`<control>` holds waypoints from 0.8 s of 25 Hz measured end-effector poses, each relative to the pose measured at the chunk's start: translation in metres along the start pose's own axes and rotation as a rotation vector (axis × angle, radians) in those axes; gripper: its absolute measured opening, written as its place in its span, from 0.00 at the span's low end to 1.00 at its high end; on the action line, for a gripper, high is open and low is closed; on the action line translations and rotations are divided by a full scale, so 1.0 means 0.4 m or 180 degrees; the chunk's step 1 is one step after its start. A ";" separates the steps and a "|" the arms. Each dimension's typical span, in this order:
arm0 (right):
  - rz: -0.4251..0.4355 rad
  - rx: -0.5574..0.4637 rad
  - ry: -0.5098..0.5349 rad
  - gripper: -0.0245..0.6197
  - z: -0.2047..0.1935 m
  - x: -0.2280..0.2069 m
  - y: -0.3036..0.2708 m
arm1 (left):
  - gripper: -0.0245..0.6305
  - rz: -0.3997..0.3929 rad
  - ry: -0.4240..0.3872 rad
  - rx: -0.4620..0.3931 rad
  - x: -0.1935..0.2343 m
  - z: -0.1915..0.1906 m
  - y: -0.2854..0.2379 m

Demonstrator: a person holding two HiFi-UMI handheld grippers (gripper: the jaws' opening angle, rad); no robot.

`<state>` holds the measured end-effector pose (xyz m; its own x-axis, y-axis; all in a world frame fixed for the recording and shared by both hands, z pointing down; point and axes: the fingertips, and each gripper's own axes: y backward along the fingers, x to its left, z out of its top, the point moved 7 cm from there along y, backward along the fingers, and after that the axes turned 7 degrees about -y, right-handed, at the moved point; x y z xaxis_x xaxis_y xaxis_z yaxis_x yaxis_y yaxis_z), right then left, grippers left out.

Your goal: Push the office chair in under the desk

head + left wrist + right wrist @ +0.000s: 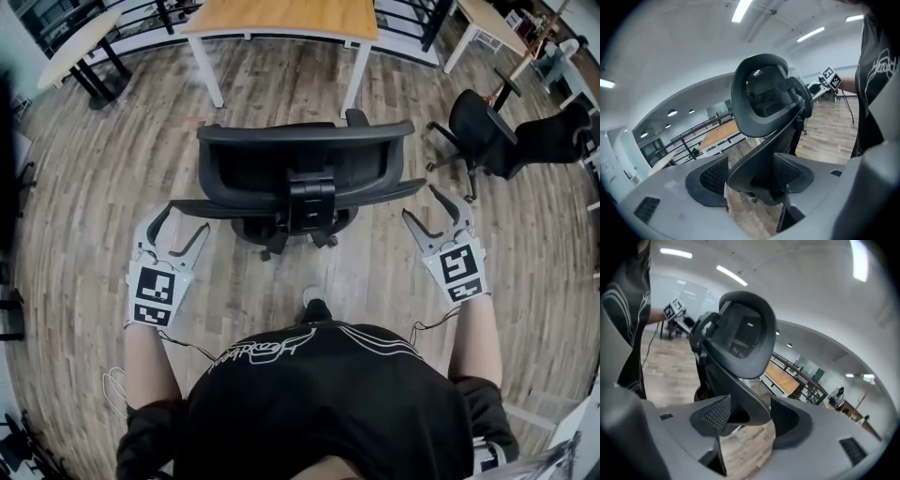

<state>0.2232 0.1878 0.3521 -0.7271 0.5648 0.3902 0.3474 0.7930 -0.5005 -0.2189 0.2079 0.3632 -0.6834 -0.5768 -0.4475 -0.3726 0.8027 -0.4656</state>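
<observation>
Head view takes in one wide plank floor [84, 206], wood-grained, brown-grey and bare on both sides of the middle. Three tables stand along its far edge. One is a desk [281, 19] with a flat orange-brown wooden top and two white square legs showing. A pale rounded table [70, 47] on a dark foot stands at the far left. A second light desk [487, 23] stands at the far right. There are two black chairs. The office chair [305, 164] stands in the middle, in front of the desk and apart from it. A strip of bare floor lies between them, and the gap between the white legs is open. Its back faces the person: a broad curved plastic shell with a block-shaped mount in the centre and thin wings sweeping out to either side. Parts of its wheeled base show beneath. The other chair [483, 131] stands off to the right, well clear. The person's black shirt [319, 403] fills the near edge. Two grippers are held out, one at each wing, each white with a marker cube. The left gripper [187, 218] has its jaws wide apart around the left wing's end, not clamped. In the left gripper view the shell's rim passes between the dark textured pads [710, 180]. The right gripper [420, 202] likewise stands open about the right wing's end. In the right gripper view the rim runs between its pads [712, 413].
</observation>
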 end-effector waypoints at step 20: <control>-0.0075 0.0307 0.0958 0.45 -0.037 -0.013 -0.117 | 0.46 -0.0025 -0.0787 0.0354 -0.009 -0.032 -0.086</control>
<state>0.2194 0.1513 0.3850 -0.5213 0.6002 0.6066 0.2643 0.7895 -0.5540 -0.2116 0.1844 0.3908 -0.5016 -0.6134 -0.6100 -0.2969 0.7844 -0.5447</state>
